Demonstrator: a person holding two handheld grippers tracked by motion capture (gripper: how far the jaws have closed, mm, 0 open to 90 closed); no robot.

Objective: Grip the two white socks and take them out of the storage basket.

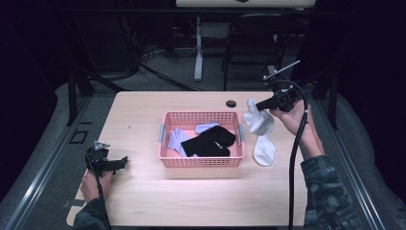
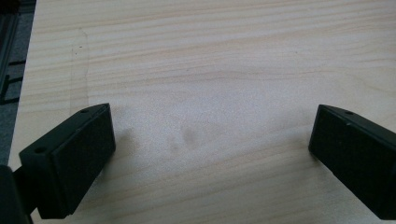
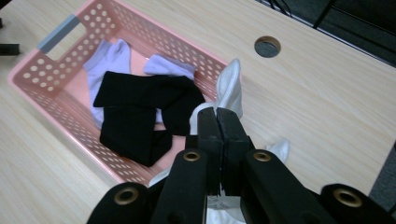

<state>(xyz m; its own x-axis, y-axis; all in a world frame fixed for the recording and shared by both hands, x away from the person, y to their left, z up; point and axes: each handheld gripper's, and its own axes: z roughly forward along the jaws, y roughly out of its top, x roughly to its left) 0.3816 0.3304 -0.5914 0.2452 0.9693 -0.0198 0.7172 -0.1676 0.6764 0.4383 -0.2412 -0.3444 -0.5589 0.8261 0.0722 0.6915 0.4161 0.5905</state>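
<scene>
**While R gripper holds a white sock up beside the basket, L gripper idles**

Where the R gripper [image 1: 258,106] sits, past the basket's right end and above the worktop [image 1: 143,110], its jaws are pressed together on a white sock [image 1: 259,121]. Sock hangs from the jaws, clear of the worktop, just right of the basket's right wall. In right gripper view the jaws [image 3: 218,122] meet w/ no gap, white fabric [image 3: 230,86] sticking up beyond the tips, more bunched below them.

2nd white sock [image 1: 264,149] lies flat on worktop, below the hanging one, just outside basket's right front corner. Whether the two touch: can't tell.

Pink basket [image 1: 201,162], mid-worktop, perforated walls, grey handle at each end. Inside: black sock [image 1: 209,142] draped across the middle, on top of a pale lilac sock [image 1: 176,140] at the left; another pale piece [image 1: 206,127] near the back wall.

L gripper [image 1: 119,163] at front-left of worktop, well apart from basket, held by person's hand. Left gripper view: jaws wide apart, nothing between, bare wood [image 2: 210,93] under them.

Round cable hole [image 1: 231,103] in worktop behind basket, near the R gripper.
</scene>
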